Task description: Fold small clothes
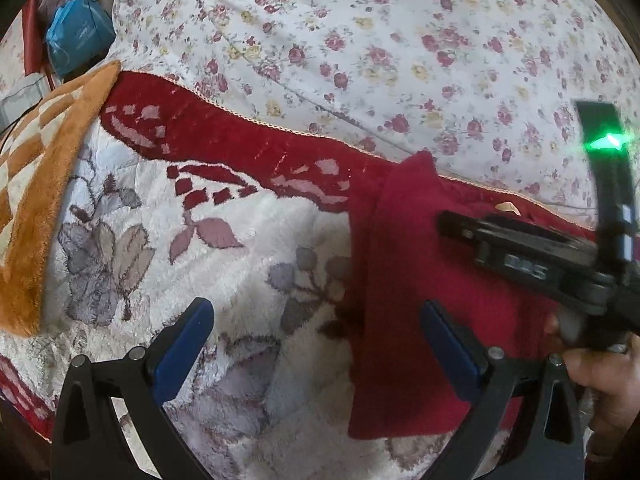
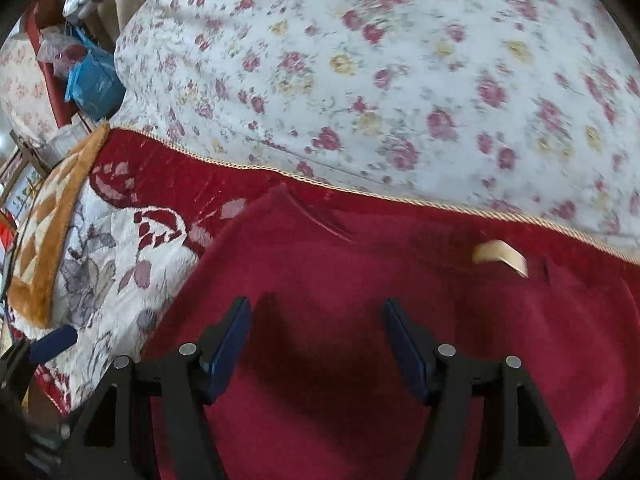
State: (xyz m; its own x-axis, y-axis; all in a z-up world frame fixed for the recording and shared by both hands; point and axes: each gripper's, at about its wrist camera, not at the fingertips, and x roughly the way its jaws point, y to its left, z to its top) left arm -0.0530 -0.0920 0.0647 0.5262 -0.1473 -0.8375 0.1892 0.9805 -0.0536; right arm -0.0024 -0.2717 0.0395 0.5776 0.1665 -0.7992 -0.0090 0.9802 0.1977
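Observation:
A small dark red garment [image 1: 416,280] lies on a fluffy white and red floral blanket [image 1: 240,272]. In the right wrist view the garment [image 2: 360,280] fills the lower middle, with a cream label [image 2: 500,258] near its far edge. My left gripper [image 1: 316,340] is open and empty, hovering over the garment's left edge. My right gripper [image 2: 316,340] is open and empty just above the garment's middle. The right gripper's body [image 1: 560,264] shows at the right of the left wrist view, held by a hand. A blue fingertip [image 2: 54,342] of the left gripper shows at the left of the right wrist view.
A white quilt with red roses [image 1: 360,40] rises behind the blanket. An orange and cream checked fleece [image 1: 36,184] lies at the left. A blue bag [image 1: 76,36] and clutter stand at the far left corner.

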